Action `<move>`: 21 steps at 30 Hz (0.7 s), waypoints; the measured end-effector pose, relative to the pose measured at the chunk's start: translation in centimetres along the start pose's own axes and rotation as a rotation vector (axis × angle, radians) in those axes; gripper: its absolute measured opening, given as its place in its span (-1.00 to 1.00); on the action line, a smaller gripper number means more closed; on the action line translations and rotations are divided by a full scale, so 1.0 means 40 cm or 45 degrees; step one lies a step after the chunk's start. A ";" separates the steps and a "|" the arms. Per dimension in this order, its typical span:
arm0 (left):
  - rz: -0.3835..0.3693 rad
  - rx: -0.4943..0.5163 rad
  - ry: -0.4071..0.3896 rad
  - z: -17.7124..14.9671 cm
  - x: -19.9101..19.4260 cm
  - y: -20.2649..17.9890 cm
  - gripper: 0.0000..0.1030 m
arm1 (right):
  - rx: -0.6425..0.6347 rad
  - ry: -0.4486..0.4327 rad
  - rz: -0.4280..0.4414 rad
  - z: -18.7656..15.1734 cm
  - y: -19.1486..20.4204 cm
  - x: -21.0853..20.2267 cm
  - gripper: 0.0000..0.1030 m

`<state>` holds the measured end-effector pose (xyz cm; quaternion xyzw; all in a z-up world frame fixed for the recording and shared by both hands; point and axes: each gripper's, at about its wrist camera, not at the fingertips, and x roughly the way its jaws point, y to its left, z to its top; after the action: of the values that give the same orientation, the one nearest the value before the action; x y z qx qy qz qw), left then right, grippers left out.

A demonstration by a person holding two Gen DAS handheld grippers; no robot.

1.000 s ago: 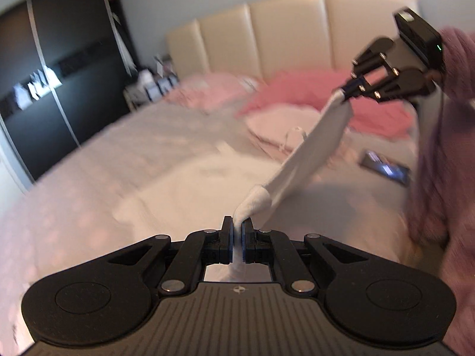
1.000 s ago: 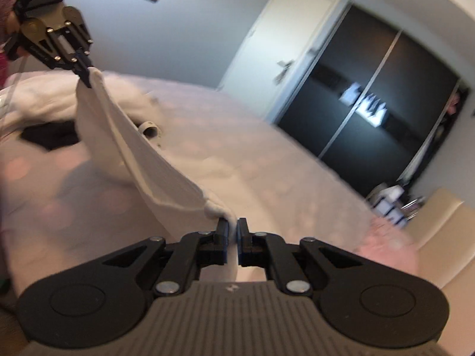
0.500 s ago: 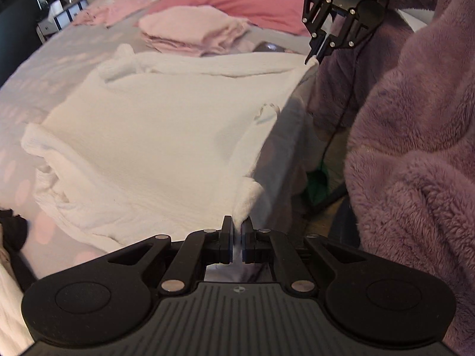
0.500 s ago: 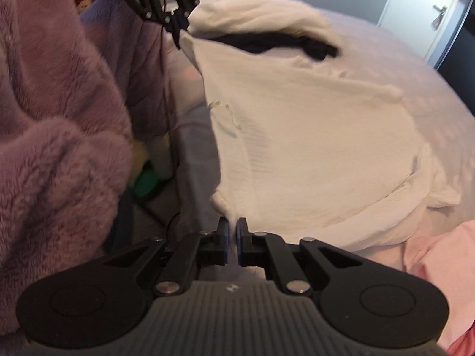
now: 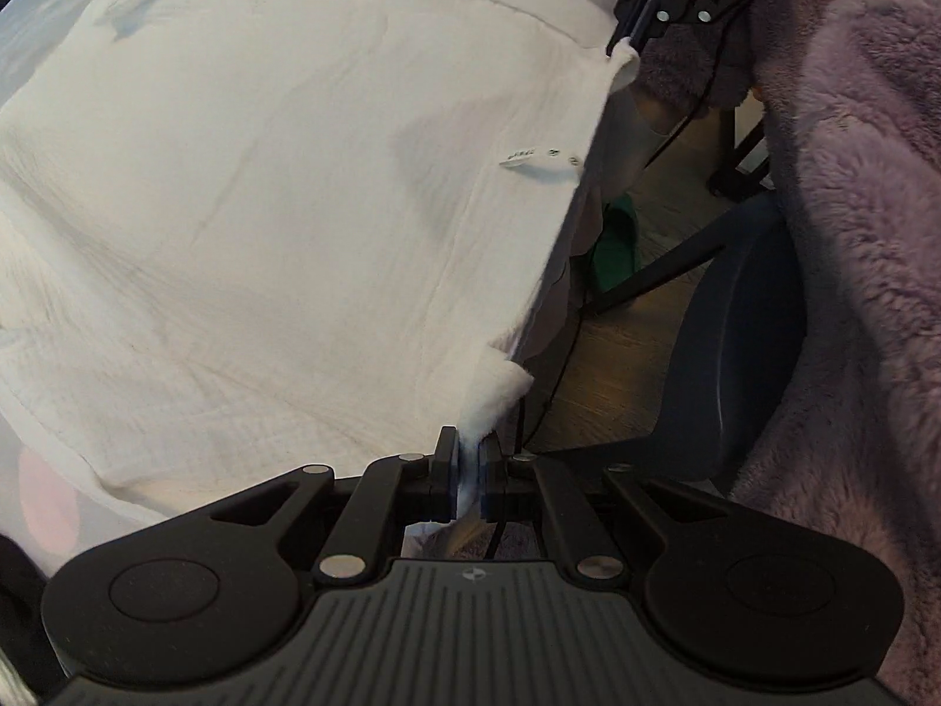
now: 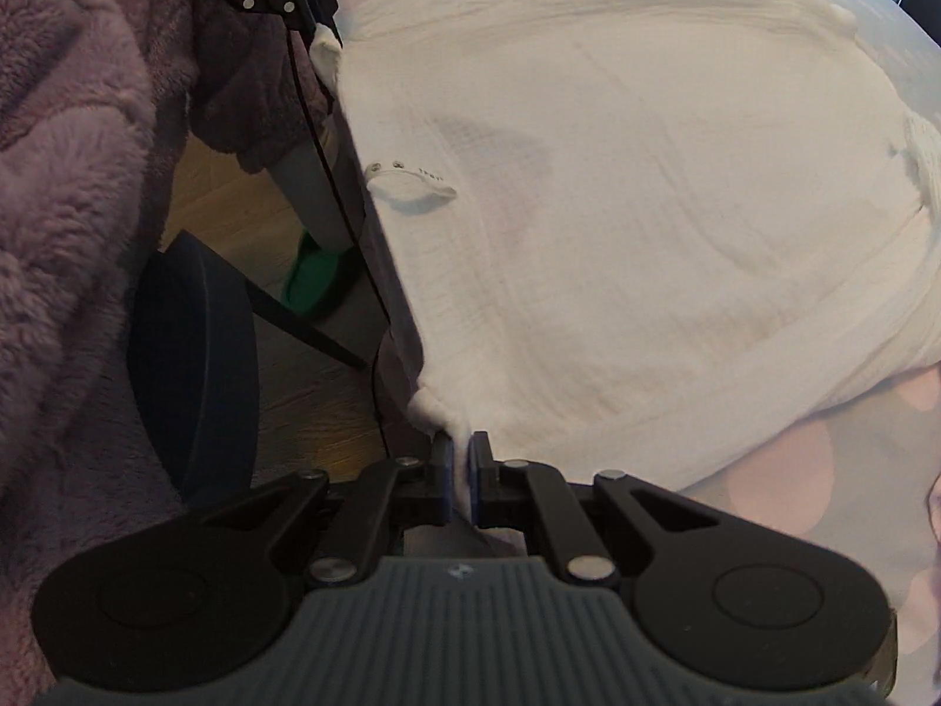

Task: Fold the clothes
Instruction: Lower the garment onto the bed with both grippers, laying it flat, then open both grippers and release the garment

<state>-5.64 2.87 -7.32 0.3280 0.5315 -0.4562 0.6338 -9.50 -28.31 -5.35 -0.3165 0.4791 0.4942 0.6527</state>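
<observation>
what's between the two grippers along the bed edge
The white garment's taut edge, with a small sewn tab midway; both wrist views show it.

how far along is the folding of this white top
Done: the white garment lies spread flat on the bed, its near edge along the bed's side. In hand: the left gripper and right gripper are each shut on a corner of that edge. Left: no fold shows yet; the far sleeve is bunched, so the folding itself remains.

Two close wrist views steeply down along opposite ends of the white garment [image 5: 264,206] edge.
</observation>
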 end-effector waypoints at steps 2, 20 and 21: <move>-0.015 -0.048 0.017 0.000 0.013 0.015 -0.79 | -0.001 0.009 -0.004 -0.005 0.003 -0.001 -0.75; 0.122 -0.671 -0.596 -0.004 -0.294 0.320 0.04 | 0.328 -0.256 -0.453 0.063 -0.223 -0.195 0.16; 0.176 -0.721 -0.610 -0.002 -0.299 0.351 0.04 | 0.359 -0.256 -0.485 0.076 -0.250 -0.193 0.17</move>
<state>7.14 10.87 3.32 0.0589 0.4497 -0.3113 0.8351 0.55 -31.36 2.32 -0.2563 0.4078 0.3195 0.8160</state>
